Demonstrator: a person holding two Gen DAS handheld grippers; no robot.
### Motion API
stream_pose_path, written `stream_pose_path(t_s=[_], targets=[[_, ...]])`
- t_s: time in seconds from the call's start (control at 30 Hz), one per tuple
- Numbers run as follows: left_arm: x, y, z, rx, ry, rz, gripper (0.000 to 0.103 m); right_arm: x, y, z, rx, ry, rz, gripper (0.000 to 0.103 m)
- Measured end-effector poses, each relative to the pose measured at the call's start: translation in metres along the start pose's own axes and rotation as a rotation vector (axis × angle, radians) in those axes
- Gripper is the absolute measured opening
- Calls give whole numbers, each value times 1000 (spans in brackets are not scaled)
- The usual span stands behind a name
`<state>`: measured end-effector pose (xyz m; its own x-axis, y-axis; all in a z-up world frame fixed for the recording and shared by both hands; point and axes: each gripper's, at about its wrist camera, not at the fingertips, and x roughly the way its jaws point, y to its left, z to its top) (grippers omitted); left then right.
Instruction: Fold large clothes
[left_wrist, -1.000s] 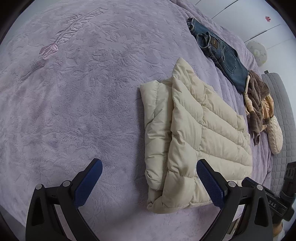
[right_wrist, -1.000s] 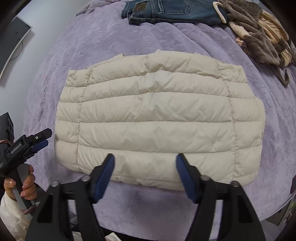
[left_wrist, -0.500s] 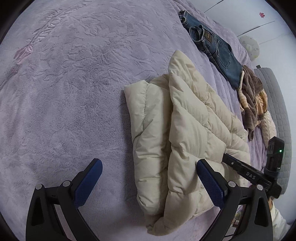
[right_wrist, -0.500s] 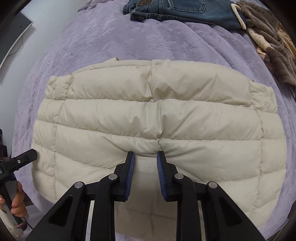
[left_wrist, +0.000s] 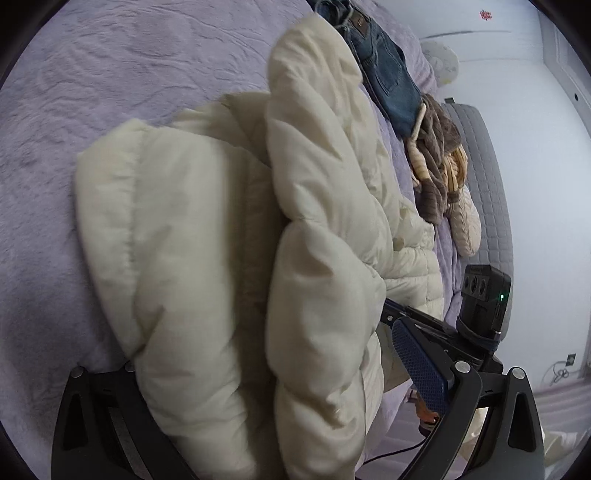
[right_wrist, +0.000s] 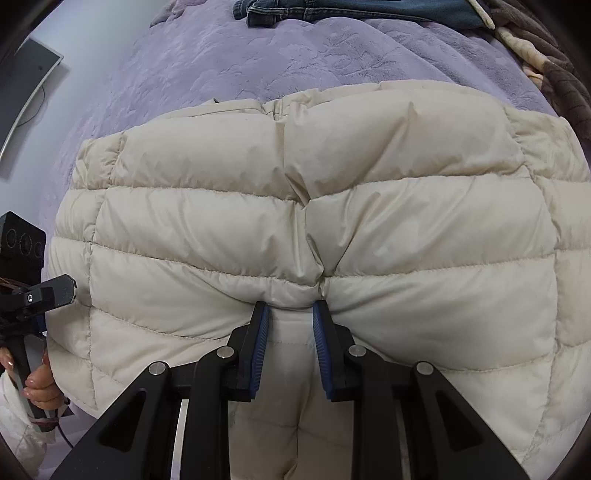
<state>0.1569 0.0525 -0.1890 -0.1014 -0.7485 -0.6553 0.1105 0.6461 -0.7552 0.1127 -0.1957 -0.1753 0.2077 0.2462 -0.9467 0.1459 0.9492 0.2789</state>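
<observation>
1. My right gripper (right_wrist: 288, 314) is clenched on cream quilted puffer jacket (right_wrist: 303, 229), near hem at 6 o'clock.
2. Left gripper (left_wrist: 266, 373) spread wide w/ jacket edge between fingers.
3. Jacket lies folded on purple plush bed (right_wrist: 258, 62); blue denim jeans (right_wrist: 354, 11) at 12.

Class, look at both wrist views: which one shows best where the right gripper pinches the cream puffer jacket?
The right wrist view: the right gripper is centred there, its blue pads closed on a bunched fold of the puffer jacket. The left wrist view shows that gripper only side-on at the jacket's edge, its pinch hidden by padding.
</observation>
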Motion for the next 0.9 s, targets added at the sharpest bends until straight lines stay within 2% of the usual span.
stream_pose_path(t_s=[0.07,0.1,0.13,0.17,0.27,0.4,0.53,0.63,0.73,0.77,0.8,0.9], targets=[[12,-15,3,37,44,56,48,2,-1,0,6,0,4,27],[12,-24,3,55,46,75,42,2,-1,0,8,0,4,27],[10,-33,3,78,35,74,31,3,-1,0,10,0,4,27],[7,-44,3,100,26,58,27,4,-1,0,13,-1,5,27],[-2,-83,0,186,-2,32,26,4,-3,0,27,-4,24,27],[6,-129,-8,275,0,68,26,5,-14,-1,52,5,72,27],[20,-158,-12,319,-23,148,26,7,-31,3,108,38,137,27],[19,-166,-12,311,-40,161,26,-3,-44,9,155,55,211,27],[19,-170,-12,308,-42,188,26,-30,-60,12,202,-24,303,25],[15,-168,-19,308,-43,199,26,-40,-67,14,225,-66,337,22],[15,-170,-19,307,-43,209,26,-47,-74,17,253,-95,369,14],[17,-180,-23,306,-48,235,26,-40,-89,36,327,-104,398,9]])
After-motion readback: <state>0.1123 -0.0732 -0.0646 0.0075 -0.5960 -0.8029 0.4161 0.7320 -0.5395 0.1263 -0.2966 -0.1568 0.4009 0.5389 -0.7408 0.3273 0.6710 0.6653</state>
